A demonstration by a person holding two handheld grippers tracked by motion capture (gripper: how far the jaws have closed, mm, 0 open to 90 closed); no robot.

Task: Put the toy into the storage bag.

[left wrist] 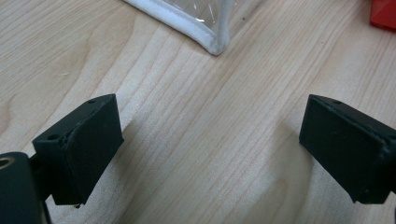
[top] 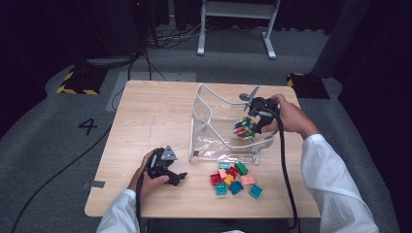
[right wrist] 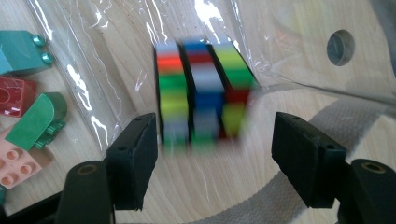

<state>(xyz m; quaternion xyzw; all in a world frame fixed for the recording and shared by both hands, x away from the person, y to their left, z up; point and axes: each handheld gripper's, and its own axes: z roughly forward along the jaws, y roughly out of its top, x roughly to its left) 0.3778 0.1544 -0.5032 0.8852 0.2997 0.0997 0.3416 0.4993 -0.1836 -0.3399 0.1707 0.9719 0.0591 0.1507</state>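
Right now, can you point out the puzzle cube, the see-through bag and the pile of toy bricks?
puzzle cube (right wrist: 201, 93), right gripper view, middle column of its coloured face.
see-through bag (top: 214, 109), high view, its white-edged rim.
toy bricks (top: 235, 178), high view, middle of the pile near the table's front edge.

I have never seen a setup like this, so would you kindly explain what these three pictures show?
A person at a light wooden table holds a two-jaw gripper in each hand. One camera looks down from above; the other two ride on the grippers and look along their black jaws. The left gripper rests near the table's front, jaws open and empty. The right gripper is at a clear plastic bag with white trim, its jaws open around a blurred multicoloured puzzle cube, with a gap visible on one side, so it does not look gripped. A pile of small coloured plastic building blocks lies in front of the bag.
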